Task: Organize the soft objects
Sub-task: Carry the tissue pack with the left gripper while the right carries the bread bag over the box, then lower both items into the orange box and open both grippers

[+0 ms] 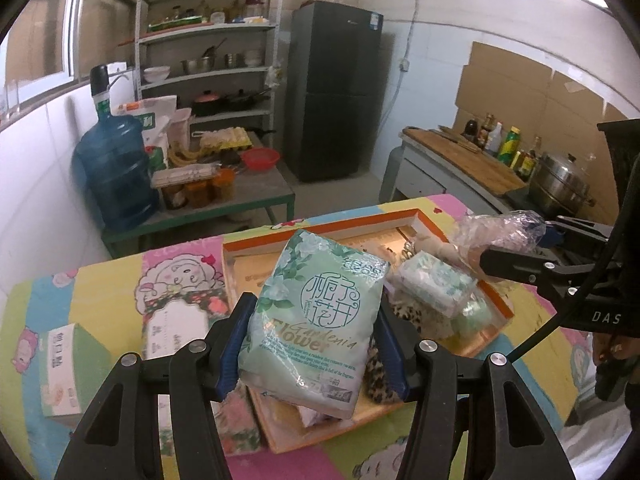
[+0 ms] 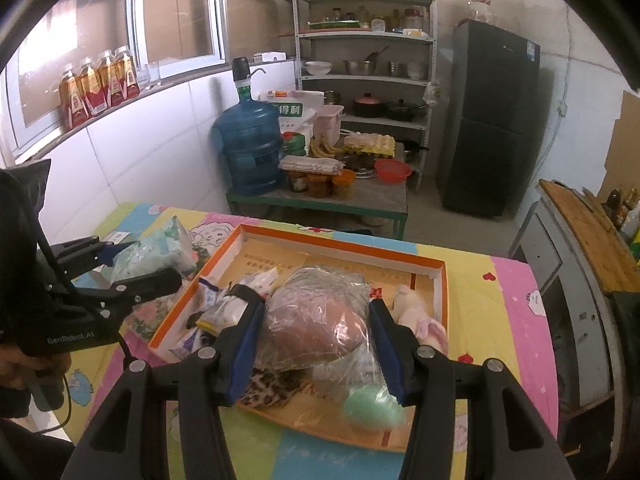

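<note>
My left gripper (image 1: pixel 312 344) is shut on a green Gardenia Flower tissue pack (image 1: pixel 316 320), held above the orange-rimmed tray (image 1: pixel 400 218); the pack also shows in the right wrist view (image 2: pixel 160 254). My right gripper (image 2: pixel 314 340) is shut on a clear plastic bag with a pinkish soft item (image 2: pixel 316 324), over the tray (image 2: pixel 344 244); the bag shows in the left wrist view (image 1: pixel 500 230). In the tray lie a small tissue pack (image 1: pixel 434 286), a leopard-print cloth (image 2: pixel 272 390), a green sponge (image 2: pixel 374 406), a pink plush toy (image 2: pixel 420 316) and sachets (image 2: pixel 224 312).
The tray sits on a table with a cartoon cloth (image 1: pixel 120 312). A green-white box (image 1: pixel 62 372) lies at its left. Behind are a water jug (image 2: pixel 250 148), a low table with jars (image 2: pixel 320 184), a shelf rack (image 2: pixel 364 52), a fridge (image 2: pixel 490 120) and a counter with a steamer pot (image 1: pixel 560 184).
</note>
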Available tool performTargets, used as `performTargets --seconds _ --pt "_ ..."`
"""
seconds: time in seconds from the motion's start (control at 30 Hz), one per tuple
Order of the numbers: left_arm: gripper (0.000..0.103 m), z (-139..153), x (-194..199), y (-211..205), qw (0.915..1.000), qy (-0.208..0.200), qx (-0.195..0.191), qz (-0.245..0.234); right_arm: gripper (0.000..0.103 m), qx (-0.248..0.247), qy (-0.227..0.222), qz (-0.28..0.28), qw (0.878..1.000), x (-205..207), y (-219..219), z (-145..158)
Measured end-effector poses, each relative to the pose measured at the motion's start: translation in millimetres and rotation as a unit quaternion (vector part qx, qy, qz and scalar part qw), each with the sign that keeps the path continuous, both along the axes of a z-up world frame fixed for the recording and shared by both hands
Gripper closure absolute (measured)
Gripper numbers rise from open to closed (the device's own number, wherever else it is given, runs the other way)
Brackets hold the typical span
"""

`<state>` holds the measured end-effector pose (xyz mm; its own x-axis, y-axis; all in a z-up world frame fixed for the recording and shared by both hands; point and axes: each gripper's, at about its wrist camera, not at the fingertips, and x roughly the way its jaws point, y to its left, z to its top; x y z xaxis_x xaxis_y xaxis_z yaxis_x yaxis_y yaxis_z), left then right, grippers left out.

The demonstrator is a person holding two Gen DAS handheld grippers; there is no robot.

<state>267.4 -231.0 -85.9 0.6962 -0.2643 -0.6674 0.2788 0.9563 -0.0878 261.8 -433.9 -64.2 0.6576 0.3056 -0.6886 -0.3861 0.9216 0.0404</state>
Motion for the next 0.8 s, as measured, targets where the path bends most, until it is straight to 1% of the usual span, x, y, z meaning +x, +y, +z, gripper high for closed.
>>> performTargets --seconds 0.23,0.4,0.8 --pt "0.045 -15 20 -17 0.9997 0.014 0.0 0.018 0.05 0.009 0.007 0.012 1.0 28 -9 -12" --pt "0.045 -25 36 -29 0.9993 0.025 -0.001 0.028 0.05 0.016 0.013 0.011 1.0 45 -15 -20" --pt "0.045 -45 59 -48 0.9984 0.042 0.008 0.037 0.05 0.02 0.032 0.006 0.999 89 -24 -41"
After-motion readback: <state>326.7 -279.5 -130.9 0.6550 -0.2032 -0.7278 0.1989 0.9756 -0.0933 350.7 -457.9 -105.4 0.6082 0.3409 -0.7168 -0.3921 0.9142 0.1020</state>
